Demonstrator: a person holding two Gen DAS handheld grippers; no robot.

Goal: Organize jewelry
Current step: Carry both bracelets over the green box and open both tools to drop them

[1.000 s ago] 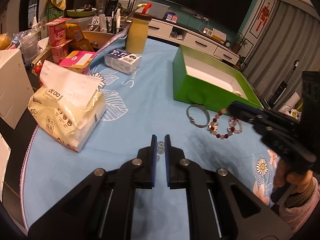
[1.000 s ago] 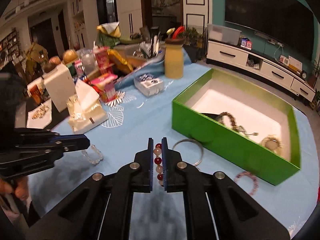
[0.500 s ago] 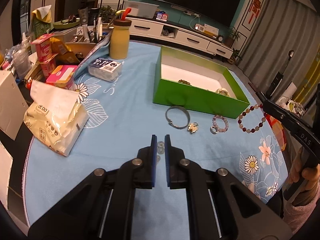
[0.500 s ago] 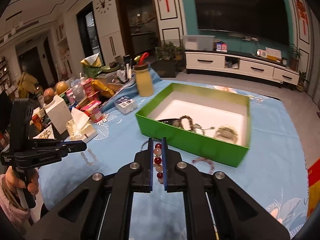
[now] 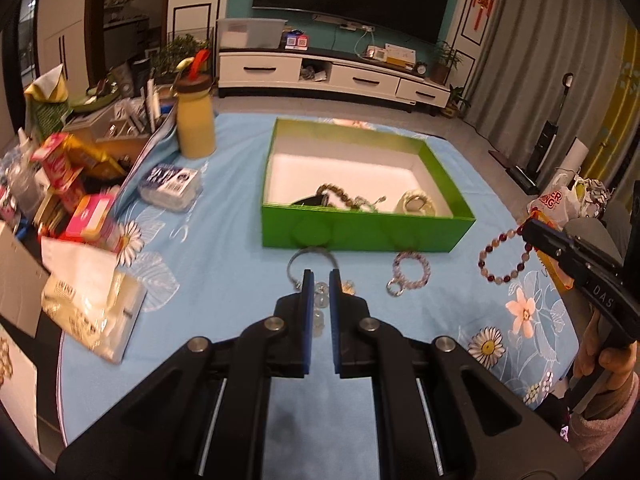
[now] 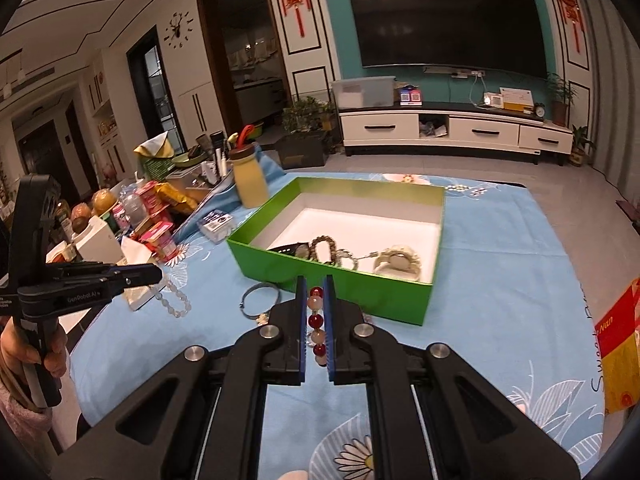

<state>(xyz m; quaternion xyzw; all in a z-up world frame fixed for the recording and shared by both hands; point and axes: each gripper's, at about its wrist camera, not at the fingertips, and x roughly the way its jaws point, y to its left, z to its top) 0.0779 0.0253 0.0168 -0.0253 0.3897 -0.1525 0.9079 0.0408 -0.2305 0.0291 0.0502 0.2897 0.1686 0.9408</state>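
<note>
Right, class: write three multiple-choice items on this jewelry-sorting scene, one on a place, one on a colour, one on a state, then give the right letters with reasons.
1. Where does the silver bangle lie?
A. on the cloth before the box
B. inside the box
C. on the yellow bottle

2. What colour is the box outside?
A. red
B. green
C. black

3. What is the right gripper doing?
A. standing open, empty
B. shut on a silver bangle
C. shut on the red and pale bead bracelet

Answers: A, it rests on the blue tablecloth by the front wall; B, the walls are green; C, beads sit between its pads.
</note>
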